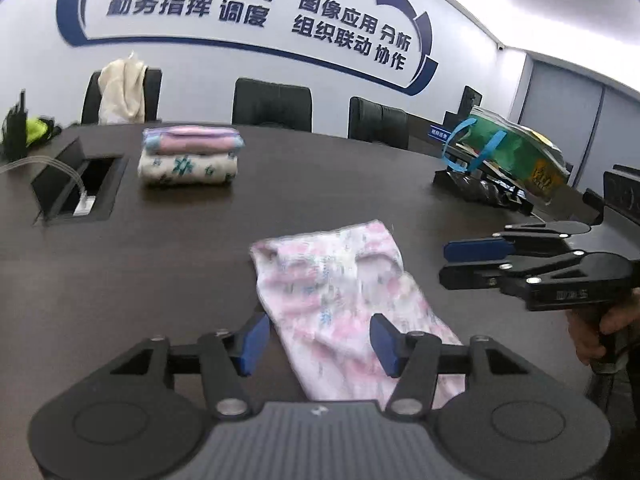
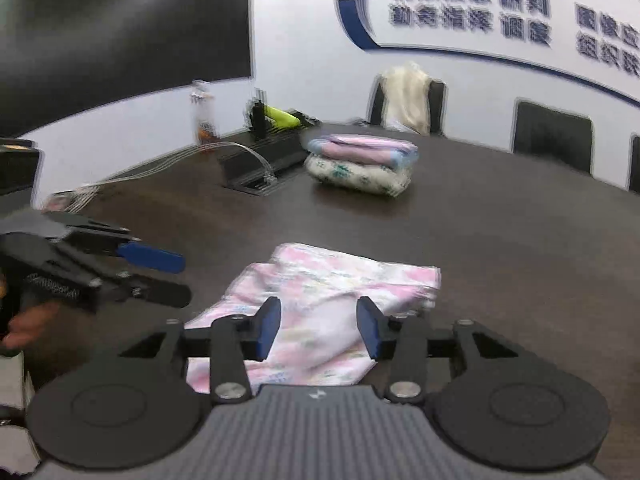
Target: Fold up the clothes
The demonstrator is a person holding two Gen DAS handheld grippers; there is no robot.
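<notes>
My left gripper [image 1: 318,344] has its jaws spread wide and released, the pink flowered garment [image 1: 344,300] lying flat on the dark tabletop [image 1: 160,264] and running between the two blue pads without either one pinching it. From the left wrist view the garment stretches from the gap in my jaws up toward 12 o'clock, with its rumpled far edge near the middle of the view. My right gripper [image 1: 468,264] sits at 3 o'clock, turned on its side, its blue-tipped fingers close together but with a gap still showing and nothing between them.

In the right wrist view the right gripper [image 2: 318,326] also shows its jaws released, the same garment [image 2: 320,304] spread beneath and between them, and the left gripper [image 2: 168,276] hangs at 9 o'clock above bare tabletop [image 2: 520,260], just beside the cloth.

A stack of folded clothes [image 1: 190,156] rests well apart at 11 o'clock, next to an open cable hatch [image 1: 78,184]. Black chairs [image 1: 272,102] line the far edge, one draped with a cream cloth [image 1: 122,92]. A green bag [image 1: 516,148] sits at 2 o'clock.
</notes>
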